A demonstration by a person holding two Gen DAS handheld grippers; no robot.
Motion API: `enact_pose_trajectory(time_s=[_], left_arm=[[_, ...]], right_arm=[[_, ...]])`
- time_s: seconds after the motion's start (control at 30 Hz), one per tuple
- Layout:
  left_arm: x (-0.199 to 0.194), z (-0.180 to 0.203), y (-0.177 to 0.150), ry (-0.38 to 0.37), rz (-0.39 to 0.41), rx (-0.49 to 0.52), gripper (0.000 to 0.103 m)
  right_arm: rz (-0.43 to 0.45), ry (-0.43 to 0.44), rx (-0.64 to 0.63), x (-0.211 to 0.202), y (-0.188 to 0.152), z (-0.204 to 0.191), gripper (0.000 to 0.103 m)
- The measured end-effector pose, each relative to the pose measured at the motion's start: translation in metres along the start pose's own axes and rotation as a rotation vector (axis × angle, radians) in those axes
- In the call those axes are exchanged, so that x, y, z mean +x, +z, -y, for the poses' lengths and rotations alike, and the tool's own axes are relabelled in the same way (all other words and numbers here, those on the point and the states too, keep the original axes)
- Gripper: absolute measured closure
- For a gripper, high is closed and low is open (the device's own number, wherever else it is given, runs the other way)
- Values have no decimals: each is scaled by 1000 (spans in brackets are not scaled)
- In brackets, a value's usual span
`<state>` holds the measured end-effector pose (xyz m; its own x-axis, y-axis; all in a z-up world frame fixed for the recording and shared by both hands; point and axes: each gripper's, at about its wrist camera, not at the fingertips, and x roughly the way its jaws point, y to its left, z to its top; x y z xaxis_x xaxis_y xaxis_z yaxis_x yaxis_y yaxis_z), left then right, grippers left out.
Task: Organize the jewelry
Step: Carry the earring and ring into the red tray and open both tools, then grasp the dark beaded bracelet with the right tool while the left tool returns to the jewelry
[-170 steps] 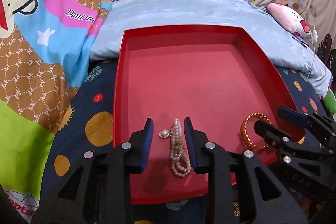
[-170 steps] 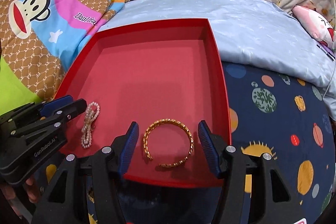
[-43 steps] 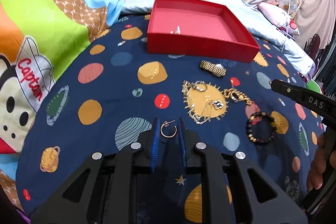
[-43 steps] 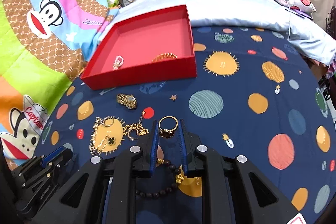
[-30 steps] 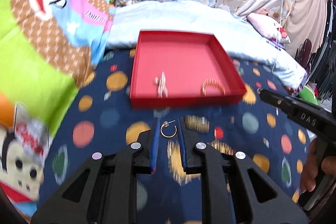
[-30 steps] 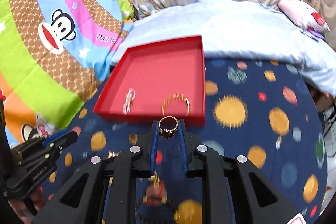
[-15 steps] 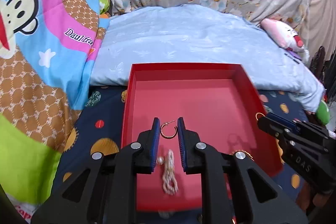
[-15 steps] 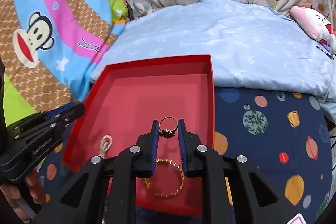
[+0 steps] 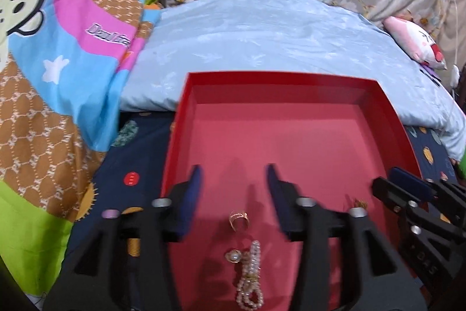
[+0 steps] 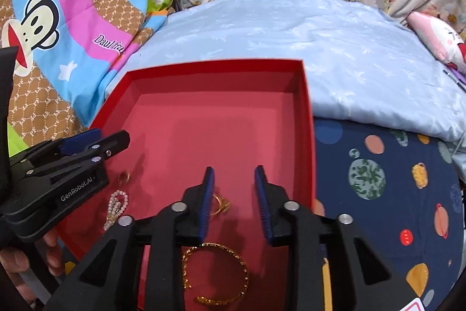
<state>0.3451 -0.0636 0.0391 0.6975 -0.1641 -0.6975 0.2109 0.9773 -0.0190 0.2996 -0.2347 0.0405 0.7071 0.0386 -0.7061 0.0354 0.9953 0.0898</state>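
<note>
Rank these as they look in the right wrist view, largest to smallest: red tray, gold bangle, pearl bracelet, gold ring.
1. Red tray
2. Gold bangle, though it lies nearest the camera
3. Pearl bracelet
4. Gold ring, partly hidden by the right tool

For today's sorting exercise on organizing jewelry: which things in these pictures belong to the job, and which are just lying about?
Part of the job:
red tray
hoop earring
pearl bracelet
pearl stud
gold ring
gold bangle
left gripper, open
right gripper, open

Just lying about:
planet-print sheet
pale blue pillow
monkey blanket
pink plush toy
</note>
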Motion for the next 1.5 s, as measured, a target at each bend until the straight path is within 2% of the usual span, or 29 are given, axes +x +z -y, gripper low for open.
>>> enact_pose_trajectory(time_s=[0.2, 0.4, 0.47, 0.7, 0.87, 1.0, 1.1, 1.5], left_arm=[[-35, -15, -13, 21, 27, -27, 48], [-85, -27, -61, 30, 12, -12, 46], [-100, -29, -80, 28, 0, -10, 46], [-137, -33, -152, 19, -68, -40, 45], [-150, -29, -187, 17, -101, -64, 44], [-156, -21, -206, 46, -98, -32, 43], [-157, -20, -214, 28, -99, -51, 41], [-153, -20, -216, 11, -100, -70, 39]], right_arm=[[51, 19, 32, -45, -15, 5, 67], [61, 47, 46, -97, -64, 1, 62], [48, 62, 61, -113, -89, -1, 62], [-22, 32, 50, -145, -165, -14, 62], [-71, 38, 79, -151, -198, -14, 62], [-93, 29, 101, -147, -212, -12, 62], [-94, 25, 109, -145, -216, -11, 62], [-80, 3, 86, -134, -210, -13, 63]])
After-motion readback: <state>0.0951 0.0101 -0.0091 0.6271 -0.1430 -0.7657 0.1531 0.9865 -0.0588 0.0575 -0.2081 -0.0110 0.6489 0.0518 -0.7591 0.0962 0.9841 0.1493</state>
